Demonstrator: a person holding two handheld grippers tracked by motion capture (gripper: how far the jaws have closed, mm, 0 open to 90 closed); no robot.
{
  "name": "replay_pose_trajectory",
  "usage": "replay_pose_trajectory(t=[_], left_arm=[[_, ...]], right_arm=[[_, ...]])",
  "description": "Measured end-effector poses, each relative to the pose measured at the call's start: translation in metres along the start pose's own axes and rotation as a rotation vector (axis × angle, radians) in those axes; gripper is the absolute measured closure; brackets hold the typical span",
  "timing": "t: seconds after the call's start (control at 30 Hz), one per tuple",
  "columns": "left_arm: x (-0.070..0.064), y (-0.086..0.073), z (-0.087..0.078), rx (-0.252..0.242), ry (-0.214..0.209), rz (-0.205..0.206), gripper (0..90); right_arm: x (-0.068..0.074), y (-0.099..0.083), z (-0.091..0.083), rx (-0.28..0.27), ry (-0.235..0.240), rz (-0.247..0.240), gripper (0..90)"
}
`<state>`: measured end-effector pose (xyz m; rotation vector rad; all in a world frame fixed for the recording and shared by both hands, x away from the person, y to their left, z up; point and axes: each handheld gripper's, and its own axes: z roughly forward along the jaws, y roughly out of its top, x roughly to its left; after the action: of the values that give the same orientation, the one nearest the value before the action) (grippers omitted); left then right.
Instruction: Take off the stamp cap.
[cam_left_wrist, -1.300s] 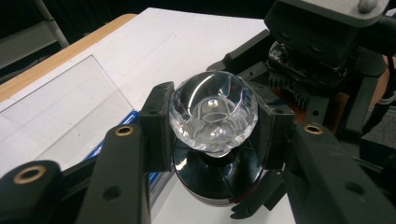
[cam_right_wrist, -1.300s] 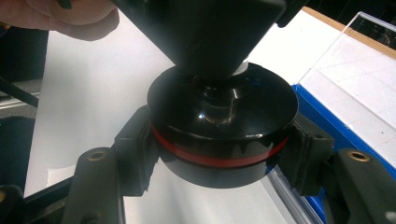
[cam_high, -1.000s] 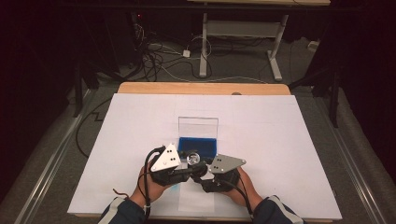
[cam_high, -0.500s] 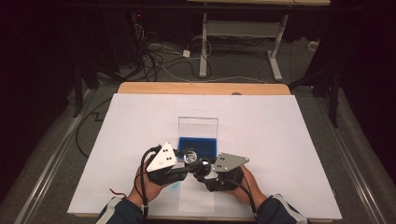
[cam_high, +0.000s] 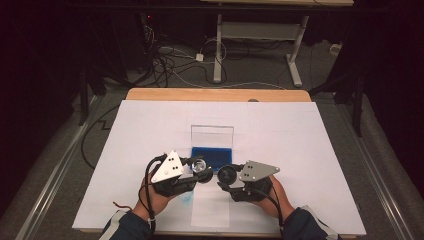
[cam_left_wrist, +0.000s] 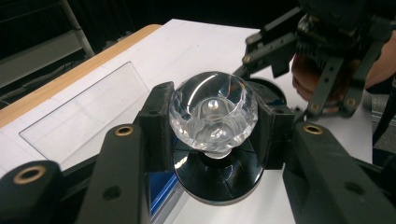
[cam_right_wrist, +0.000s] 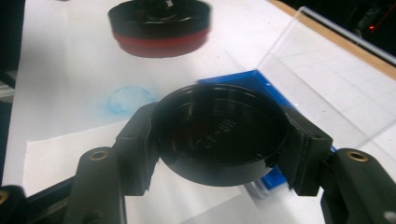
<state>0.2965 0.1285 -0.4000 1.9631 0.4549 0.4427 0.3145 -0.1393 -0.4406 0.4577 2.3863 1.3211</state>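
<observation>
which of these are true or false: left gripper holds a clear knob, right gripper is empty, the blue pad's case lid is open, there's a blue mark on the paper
1. The left gripper holds a clear knob. True: its jaws clamp the faceted knob of a stamp.
2. The right gripper is empty. False: its jaws grip a round black cap.
3. The lid of the blue pad is open. True: the clear lid stands up behind the pad.
4. There is a blue mark on the paper. True: a faint round blue print.
5. The two grippers are touching. False: a gap separates them.
</observation>
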Motion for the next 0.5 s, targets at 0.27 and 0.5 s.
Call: replay_pose_trajectory(t=[0.27,0.5], left_arm=[[0.003,-0.002,0.000,0.009,0.008,-0.001,54.2],[0.004,-0.003,0.000,0.011,0.014,-0.002,54.2]], right_arm=[[-0.007,-0.001,-0.017,-0.007,-0.035,-0.005,37.9],[-0.008,-0.001,-0.031,-0.018,-0.051,-0.010,37.9]])
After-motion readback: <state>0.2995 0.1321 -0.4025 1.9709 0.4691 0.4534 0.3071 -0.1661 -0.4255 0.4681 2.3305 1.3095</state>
